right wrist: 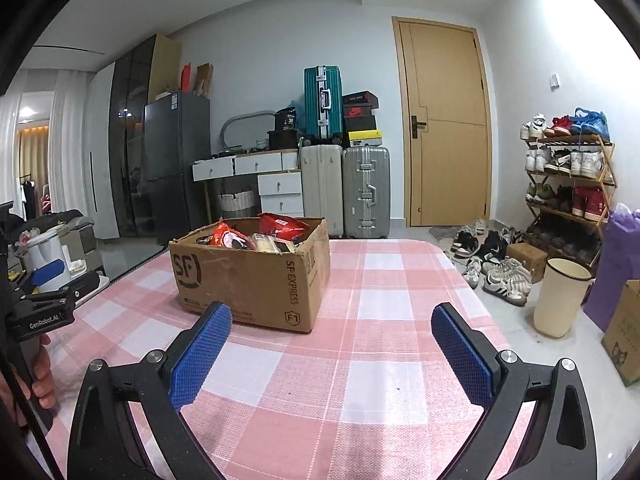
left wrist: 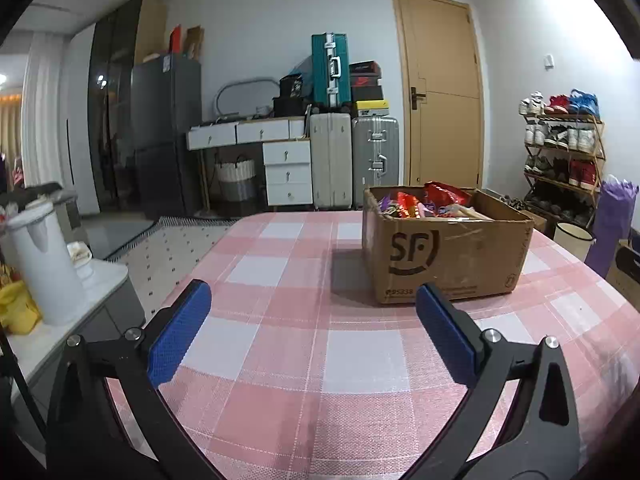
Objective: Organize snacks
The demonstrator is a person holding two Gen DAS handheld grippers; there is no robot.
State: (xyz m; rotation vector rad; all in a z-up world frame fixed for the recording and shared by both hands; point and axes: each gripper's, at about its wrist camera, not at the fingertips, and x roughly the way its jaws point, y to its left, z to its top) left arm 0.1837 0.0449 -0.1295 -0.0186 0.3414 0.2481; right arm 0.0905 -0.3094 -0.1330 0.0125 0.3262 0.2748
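A brown cardboard box marked SF (left wrist: 444, 252) stands on the pink checked tablecloth (left wrist: 312, 344), filled with several snack packets (left wrist: 424, 202), mostly red and orange. My left gripper (left wrist: 312, 300) is open and empty, held above the cloth a short way in front of the box. In the right wrist view the box (right wrist: 256, 276) sits ahead to the left, with snack packets (right wrist: 260, 234) showing over its rim. My right gripper (right wrist: 332, 320) is open and empty, to the right of the box. The left gripper (right wrist: 44, 276) shows at the left edge, held in a hand.
A low side table with a white kettle (left wrist: 44, 264) stands left of the table. On the floor to the right are a cream bucket (right wrist: 560, 296), loose shoes (right wrist: 500, 272), a shoe rack (right wrist: 568, 184) and a purple bag (right wrist: 616, 264). Suitcases (right wrist: 344, 192) and a door (right wrist: 448, 128) are behind.
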